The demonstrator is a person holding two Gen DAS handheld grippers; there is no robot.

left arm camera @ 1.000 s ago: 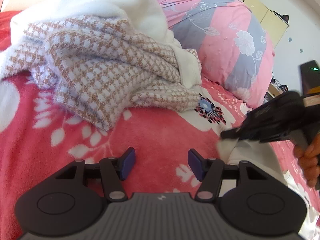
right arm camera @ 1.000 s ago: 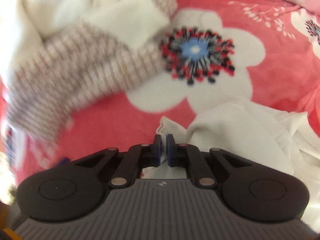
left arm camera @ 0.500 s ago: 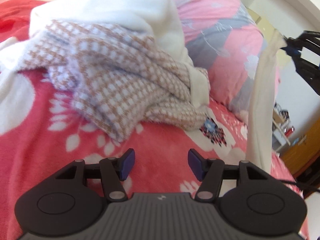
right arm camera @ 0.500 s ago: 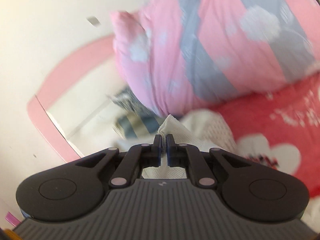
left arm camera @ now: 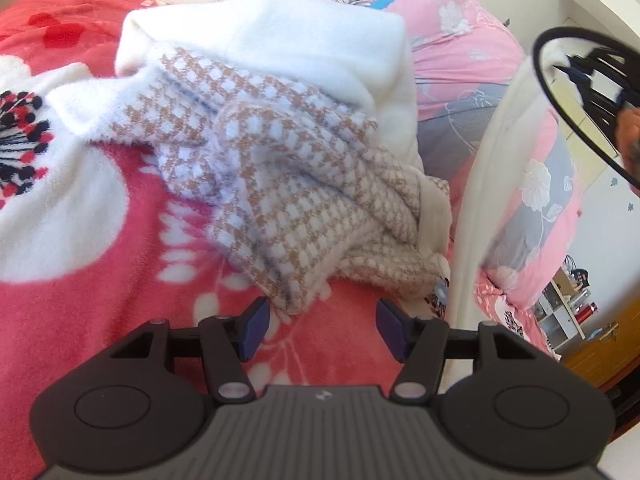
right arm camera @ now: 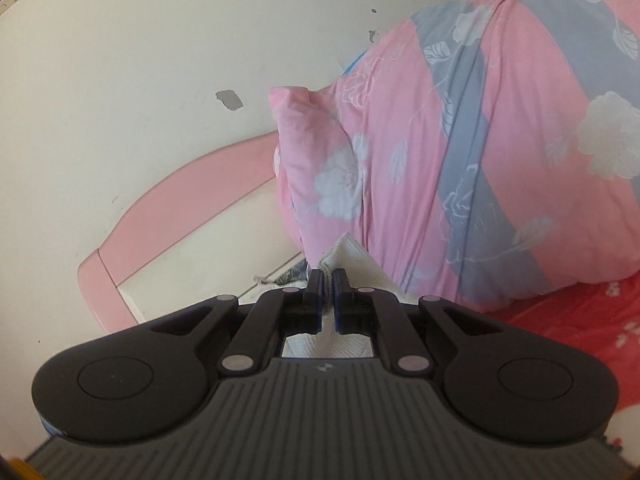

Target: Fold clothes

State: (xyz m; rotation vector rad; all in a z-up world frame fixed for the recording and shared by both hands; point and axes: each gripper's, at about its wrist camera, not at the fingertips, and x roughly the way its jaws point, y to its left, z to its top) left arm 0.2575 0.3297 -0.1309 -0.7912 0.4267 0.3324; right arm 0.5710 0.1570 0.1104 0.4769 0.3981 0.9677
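A white garment (left arm camera: pixel 476 184) hangs as a long strip at the right of the left wrist view, stretched up from the bed. My right gripper (right arm camera: pixel 328 280) is shut on its corner (right arm camera: pixel 344 250), held high and pointing at the wall. That gripper also shows as a dark shape (left arm camera: pixel 596 76) at the upper right of the left wrist view. My left gripper (left arm camera: pixel 320 326) is open and empty, low over the red floral blanket (left arm camera: pixel 120 288). Just beyond its fingers lies a crumpled pile of a brown-and-white houndstooth knit (left arm camera: pixel 280 184) under a white fleece piece (left arm camera: pixel 288 40).
A rolled pink-and-grey floral quilt (right arm camera: pixel 480 152) fills the far side of the bed. A pink headboard (right arm camera: pixel 180 196) and a white wall stand behind it. A black cable loop (left arm camera: pixel 548 92) hangs near the right gripper. Shelves and a wooden door (left arm camera: pixel 600 344) lie beyond the bed's edge.
My right gripper rose from the blanket with the white garment's corner, tilting from facing the bed to facing the wall. The garment now hangs stretched. My left gripper drifted toward the pile and rolled.
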